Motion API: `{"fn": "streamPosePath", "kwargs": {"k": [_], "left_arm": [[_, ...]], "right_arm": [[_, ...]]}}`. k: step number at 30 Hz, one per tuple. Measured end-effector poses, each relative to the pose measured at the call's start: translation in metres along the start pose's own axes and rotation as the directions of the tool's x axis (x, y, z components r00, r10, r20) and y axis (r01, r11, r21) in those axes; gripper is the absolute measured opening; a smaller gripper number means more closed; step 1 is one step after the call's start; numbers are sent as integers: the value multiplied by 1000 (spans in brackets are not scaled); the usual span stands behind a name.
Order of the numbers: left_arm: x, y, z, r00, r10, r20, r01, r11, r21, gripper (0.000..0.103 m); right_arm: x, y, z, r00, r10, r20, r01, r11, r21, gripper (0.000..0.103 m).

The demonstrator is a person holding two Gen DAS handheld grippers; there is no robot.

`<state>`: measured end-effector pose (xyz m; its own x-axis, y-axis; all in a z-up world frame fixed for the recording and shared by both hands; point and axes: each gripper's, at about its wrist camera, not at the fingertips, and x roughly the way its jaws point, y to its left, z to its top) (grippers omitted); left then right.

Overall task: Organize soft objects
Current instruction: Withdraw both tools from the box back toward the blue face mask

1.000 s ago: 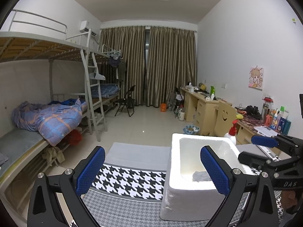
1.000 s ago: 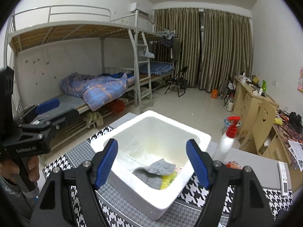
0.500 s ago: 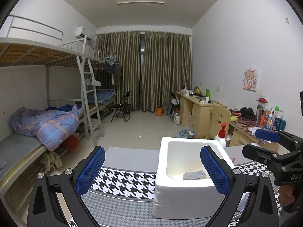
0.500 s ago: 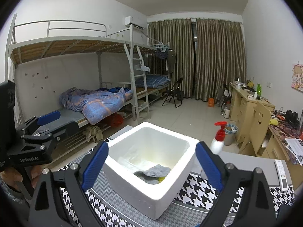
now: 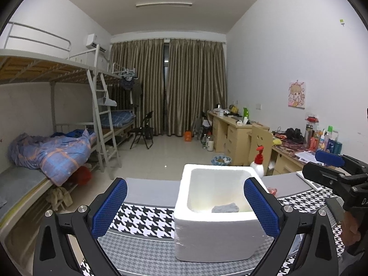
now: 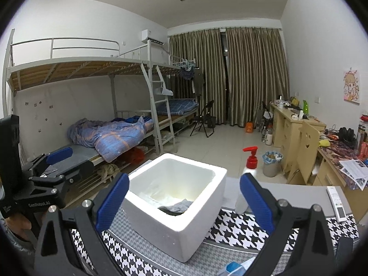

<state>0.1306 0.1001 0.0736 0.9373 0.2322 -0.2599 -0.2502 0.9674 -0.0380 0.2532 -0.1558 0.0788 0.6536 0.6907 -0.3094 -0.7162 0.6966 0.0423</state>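
A houndstooth-clothed table (image 6: 232,224) carries a white foam box (image 6: 184,227), pump bottle (image 6: 249,172) and remote (image 6: 336,203).

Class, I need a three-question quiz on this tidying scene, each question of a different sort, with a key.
1. True or false: the right gripper is clamped on the grey cloth.
2. Which lies inside the white foam box? A) remote control B) grey cloth C) pump bottle
3. Fill in: the pump bottle has a ___ top.

Key: 1 false, its jaws have just been opening and hold nothing; 2 B; 3 red.
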Motion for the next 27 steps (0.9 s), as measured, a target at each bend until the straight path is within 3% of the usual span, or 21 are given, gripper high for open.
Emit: {"fn": "streamPosePath", "kwargs": {"k": [27], "left_arm": [[0,-35,-2,993,-119,-17,119,993,25,102]], "right_arm": [[-35,-28,-15,990,-141,28,141,990,8,100]]}}
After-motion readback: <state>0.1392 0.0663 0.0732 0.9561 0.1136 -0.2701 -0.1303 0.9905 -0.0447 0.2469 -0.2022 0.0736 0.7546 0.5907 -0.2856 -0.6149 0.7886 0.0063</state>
